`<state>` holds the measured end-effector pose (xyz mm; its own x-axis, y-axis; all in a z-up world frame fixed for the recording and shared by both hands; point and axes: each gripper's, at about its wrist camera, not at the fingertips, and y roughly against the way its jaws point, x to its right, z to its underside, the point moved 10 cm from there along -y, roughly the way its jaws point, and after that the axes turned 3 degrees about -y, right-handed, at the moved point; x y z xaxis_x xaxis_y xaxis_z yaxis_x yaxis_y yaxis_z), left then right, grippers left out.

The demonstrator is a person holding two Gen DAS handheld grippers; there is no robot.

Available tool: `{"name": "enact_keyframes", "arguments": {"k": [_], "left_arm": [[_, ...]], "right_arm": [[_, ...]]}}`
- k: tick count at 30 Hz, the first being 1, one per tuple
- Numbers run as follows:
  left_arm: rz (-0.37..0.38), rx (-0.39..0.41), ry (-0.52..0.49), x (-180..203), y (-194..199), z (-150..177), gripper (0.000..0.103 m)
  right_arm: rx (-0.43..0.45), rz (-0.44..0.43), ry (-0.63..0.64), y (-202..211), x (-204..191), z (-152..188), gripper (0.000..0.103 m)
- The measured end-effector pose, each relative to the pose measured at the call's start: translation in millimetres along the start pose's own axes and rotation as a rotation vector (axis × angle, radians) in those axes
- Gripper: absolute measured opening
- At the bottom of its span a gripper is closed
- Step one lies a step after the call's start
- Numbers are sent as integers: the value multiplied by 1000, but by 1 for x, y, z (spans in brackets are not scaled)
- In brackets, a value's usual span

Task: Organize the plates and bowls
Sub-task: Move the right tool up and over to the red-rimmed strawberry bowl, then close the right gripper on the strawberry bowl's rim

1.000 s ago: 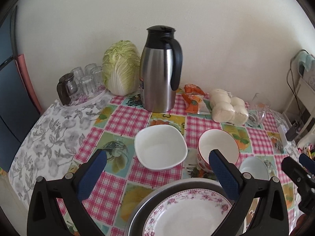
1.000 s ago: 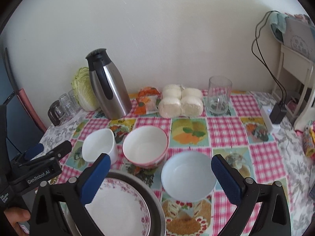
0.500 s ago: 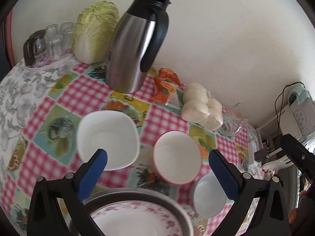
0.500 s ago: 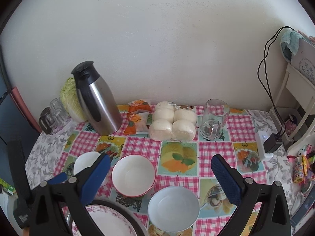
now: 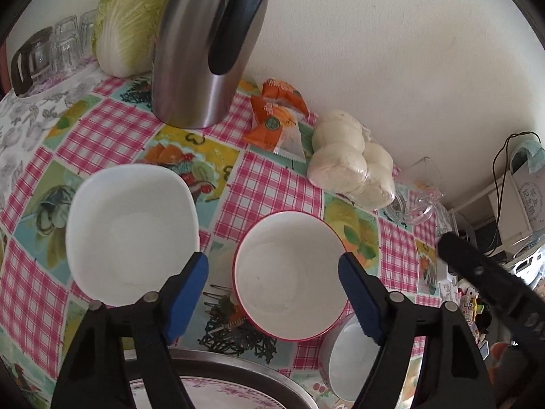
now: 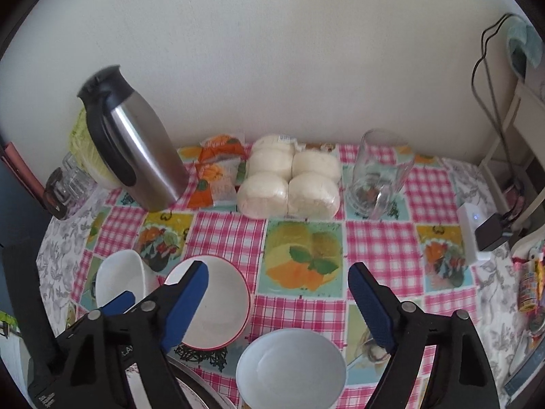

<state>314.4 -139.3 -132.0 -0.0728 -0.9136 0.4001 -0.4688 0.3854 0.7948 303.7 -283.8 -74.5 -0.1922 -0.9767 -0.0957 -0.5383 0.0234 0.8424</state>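
A red-rimmed round bowl (image 5: 289,276) sits on the checked tablecloth, with a square white bowl (image 5: 133,235) to its left and a small white bowl (image 5: 351,361) at its lower right. My left gripper (image 5: 272,272) hovers over the red-rimmed bowl with its jaws closing; the blue pads stand on either side of it without touching it. In the right wrist view my right gripper (image 6: 277,274) hangs above the small white bowl (image 6: 293,368), jaws closing on nothing. A floral plate (image 5: 221,392) lies in a metal tray (image 5: 238,368) at the near edge.
Along the wall stand a steel thermos (image 5: 207,51), a cabbage (image 5: 133,17), upturned glasses (image 5: 64,44), orange snack packets (image 5: 276,119), bagged white buns (image 6: 289,184) and a glass mug (image 6: 378,173). A white charger block (image 6: 470,235) with cables sits at the right table edge.
Both grippers have come down and closer to the bowls, and both pairs of jaws have narrowed. The left view has rolled and now centres on the red-rimmed bowl.
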Motion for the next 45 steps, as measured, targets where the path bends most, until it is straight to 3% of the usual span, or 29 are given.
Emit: {"name": "enact_keyframes", "arguments": {"k": [4, 10, 12, 18, 26, 35, 45], "left_arm": [[-24, -18, -12, -2, -8, 3, 66], [-1, -47, 21, -9, -17, 6, 52], [-1, -50, 16, -8, -18, 7, 51], [11, -63, 18, -8, -23, 9, 47], [-10, -80, 16, -13, -31, 12, 38], [-10, -101, 24, -17, -40, 16, 34], [-41, -117, 0, -20, -49, 20, 27]], "right_arm": [[-53, -23, -23, -25, -5, 14, 78], [-99, -21, -3, -48, -12, 28, 60], [-116, -34, -9, -54, -14, 32, 51], [-158, -48, 10, -71, -22, 44, 35], [-184, -51, 28, -86, -33, 51, 19], [-209, -37, 27, -101, -33, 55, 13], [-224, -24, 27, -115, -30, 58, 13]]}}
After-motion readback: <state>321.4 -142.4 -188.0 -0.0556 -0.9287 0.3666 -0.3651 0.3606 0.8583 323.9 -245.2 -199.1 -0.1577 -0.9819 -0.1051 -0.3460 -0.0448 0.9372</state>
